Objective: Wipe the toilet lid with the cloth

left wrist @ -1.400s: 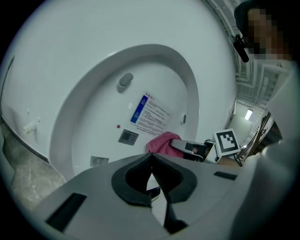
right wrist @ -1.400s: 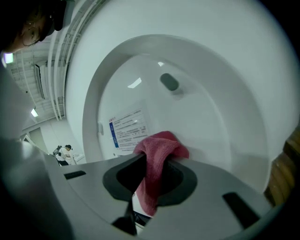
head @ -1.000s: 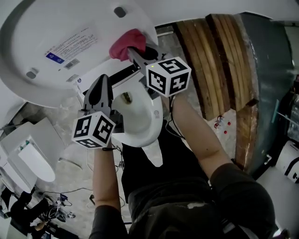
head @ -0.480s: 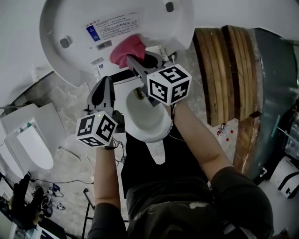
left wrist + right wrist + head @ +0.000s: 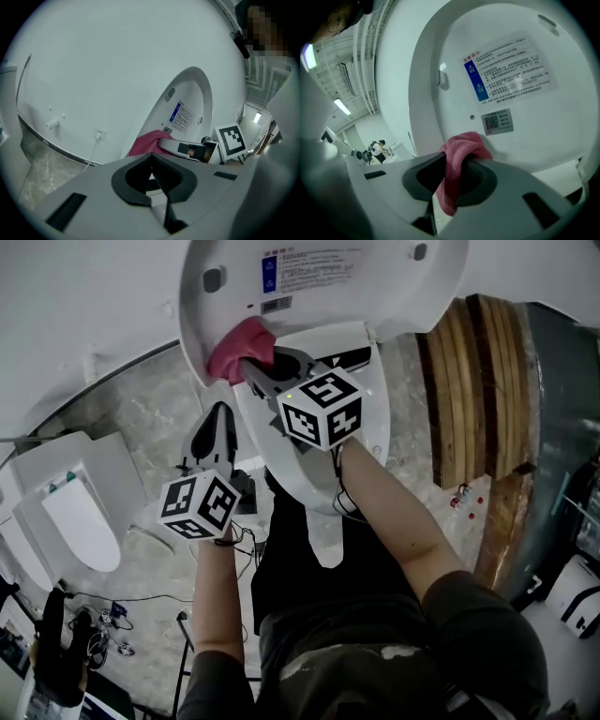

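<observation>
Right claw [image 5: 247, 366] clamps a pink cloth [image 5: 232, 347] at the raised toilet lid [image 5: 375, 287] just ahead, left claw [image 5: 220, 411] shut and empty beside it; hard rubbing could tug the cloth free.

Lid [image 5: 398, 292] smooth glossy plstc; cloth [image 5: 234, 349] matt, nubby (terry-like).

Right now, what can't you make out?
Print on label: too small, every view.
Top of toilet lid: cut off by head view's edge.
Whether cloth touches lid: right gripper view, cloth hides the contact.
Inside of toilet bowl: head view, right gripper covers it.
</observation>
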The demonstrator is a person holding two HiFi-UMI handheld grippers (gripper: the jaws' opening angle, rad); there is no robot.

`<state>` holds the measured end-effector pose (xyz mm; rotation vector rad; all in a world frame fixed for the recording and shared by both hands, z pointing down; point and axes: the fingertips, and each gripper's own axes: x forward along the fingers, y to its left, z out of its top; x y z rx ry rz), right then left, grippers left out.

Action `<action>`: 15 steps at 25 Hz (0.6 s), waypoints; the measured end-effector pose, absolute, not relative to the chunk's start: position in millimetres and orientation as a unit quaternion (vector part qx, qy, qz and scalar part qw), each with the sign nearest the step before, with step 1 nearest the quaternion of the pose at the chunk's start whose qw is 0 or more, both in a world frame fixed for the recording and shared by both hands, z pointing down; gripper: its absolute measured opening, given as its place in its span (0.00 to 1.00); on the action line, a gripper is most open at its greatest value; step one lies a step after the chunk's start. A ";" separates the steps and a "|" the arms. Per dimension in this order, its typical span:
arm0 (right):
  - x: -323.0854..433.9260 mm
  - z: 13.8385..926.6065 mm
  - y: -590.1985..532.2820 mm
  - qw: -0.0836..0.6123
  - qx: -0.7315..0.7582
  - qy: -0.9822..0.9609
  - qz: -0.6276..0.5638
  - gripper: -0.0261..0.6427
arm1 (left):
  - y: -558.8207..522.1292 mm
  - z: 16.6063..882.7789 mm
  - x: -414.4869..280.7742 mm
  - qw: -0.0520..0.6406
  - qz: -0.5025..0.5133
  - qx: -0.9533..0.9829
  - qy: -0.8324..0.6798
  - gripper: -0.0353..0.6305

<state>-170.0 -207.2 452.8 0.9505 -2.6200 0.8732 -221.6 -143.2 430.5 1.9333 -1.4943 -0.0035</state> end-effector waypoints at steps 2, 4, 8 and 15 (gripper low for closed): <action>-167.5 459.7 -208.6 0.114 0.331 -0.887 0.300 0.12 | -139.8 434.8 -221.1 0.342 0.009 0.748 -0.568 0.06; -160.5 468.4 -213.1 0.120 0.337 -0.884 0.301 0.12 | -140.0 436.6 -216.9 0.340 0.015 0.750 -0.567 0.06; -131.6 483.7 -225.6 0.129 0.351 -0.878 0.300 0.12 | -145.5 440.1 -199.5 0.344 0.009 0.747 -0.569 0.06; -43.1 491.8 -245.2 0.121 0.394 -0.858 0.307 0.12 | -158.8 446.9 -141.2 0.351 0.015 0.755 -0.554 0.06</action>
